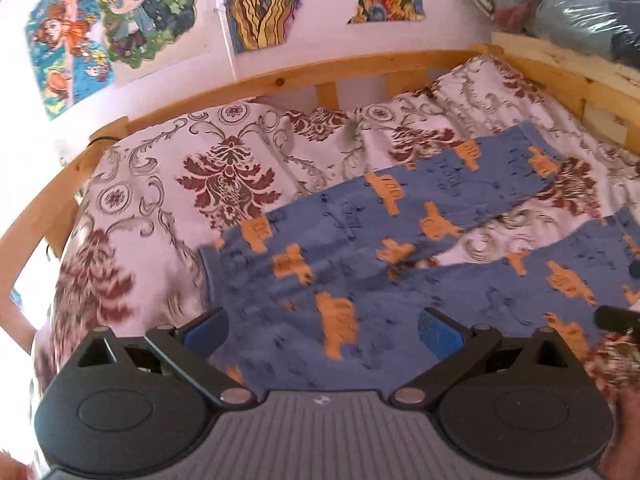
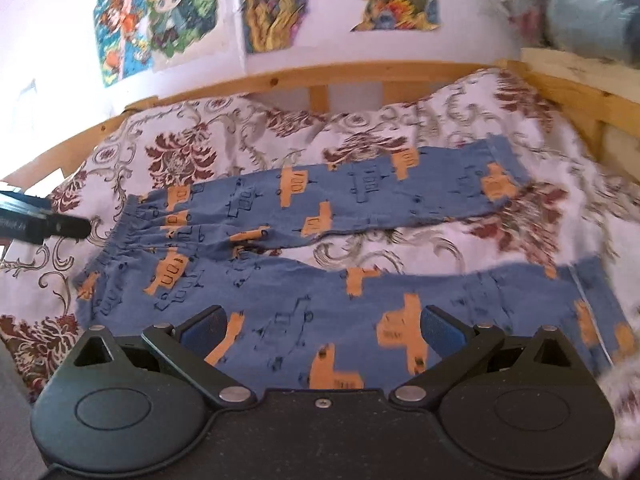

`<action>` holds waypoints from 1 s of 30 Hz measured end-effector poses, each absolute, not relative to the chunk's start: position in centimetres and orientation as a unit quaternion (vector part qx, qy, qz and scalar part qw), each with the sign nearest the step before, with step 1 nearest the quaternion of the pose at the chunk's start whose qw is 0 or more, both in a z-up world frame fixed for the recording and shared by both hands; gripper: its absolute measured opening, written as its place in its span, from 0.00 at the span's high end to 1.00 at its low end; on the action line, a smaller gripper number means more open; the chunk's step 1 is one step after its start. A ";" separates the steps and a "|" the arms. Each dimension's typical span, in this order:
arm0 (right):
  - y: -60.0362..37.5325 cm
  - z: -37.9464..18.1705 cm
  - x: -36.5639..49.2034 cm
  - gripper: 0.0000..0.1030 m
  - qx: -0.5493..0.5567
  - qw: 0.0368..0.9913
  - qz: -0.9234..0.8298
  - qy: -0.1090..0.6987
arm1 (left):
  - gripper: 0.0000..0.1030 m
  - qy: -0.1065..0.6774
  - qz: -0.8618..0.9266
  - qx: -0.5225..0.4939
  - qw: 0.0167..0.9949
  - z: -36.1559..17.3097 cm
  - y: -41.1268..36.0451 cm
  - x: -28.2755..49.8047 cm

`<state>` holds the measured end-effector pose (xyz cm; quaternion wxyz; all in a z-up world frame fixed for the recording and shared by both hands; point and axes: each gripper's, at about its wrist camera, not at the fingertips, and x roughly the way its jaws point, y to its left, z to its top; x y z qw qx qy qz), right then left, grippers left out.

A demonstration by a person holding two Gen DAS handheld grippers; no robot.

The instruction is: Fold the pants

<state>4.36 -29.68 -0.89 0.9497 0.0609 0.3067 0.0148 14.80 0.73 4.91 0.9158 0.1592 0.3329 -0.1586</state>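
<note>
Left wrist view: the left gripper [image 1: 322, 330] hovers over the pants [image 1: 360, 256] with its two blue-padded fingers [image 1: 206, 330] spread wide and nothing between them. The pants are blue with orange shapes and lie flat on a bedspread [image 1: 192, 176] patterned in white, grey and dark red. Their waist end sits just ahead of the gripper toward the left, and the two legs run off to the right, parted by a wedge of bedspread. The farther leg ends near the far right corner of the bed; the nearer one runs out past the right edge of the view. A wooden bed frame [image 1: 280, 80] rims the far edge, and colourful posters [image 1: 136, 20] hang on the white wall behind it. Bagged bundles [image 1: 580, 4] sit beyond the far right corner. A dark tip of the other tool [image 1: 616, 318] shows at the right edge, over the nearer leg.

Right wrist view: the right gripper [image 2: 322, 328] is also wide open and empty, poised above the nearer leg of the pants [image 2: 320, 216]. The gathered elastic waistband [image 2: 128, 224] lies toward the left end of the bedspread [image 2: 400, 136], with both legs stretched to the right and slightly apart. The left gripper [image 2: 60, 226] reaches in from the left edge, its tip just beside the waistband; whether it touches the cloth cannot be told. The bed frame [image 2: 360, 74] and posters [image 2: 160, 12] fill the background.
</note>
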 end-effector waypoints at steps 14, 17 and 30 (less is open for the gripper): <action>-28.0 -1.5 26.0 0.01 -0.097 0.910 0.223 0.335 | 0.00 0.356 -0.230 0.220 0.879 1.0 6.4 35.8; -27.6 -1.2 30.7 0.01 -0.105 0.897 0.256 0.344 | 0.00 0.371 -0.275 0.221 0.859 0.6 6.2 38.2; -26.9 -1.9 43.7 0.19 -0.159 0.857 0.300 0.386 | 0.51 0.444 -0.341 0.257 0.788 -2.4 5.9 43.6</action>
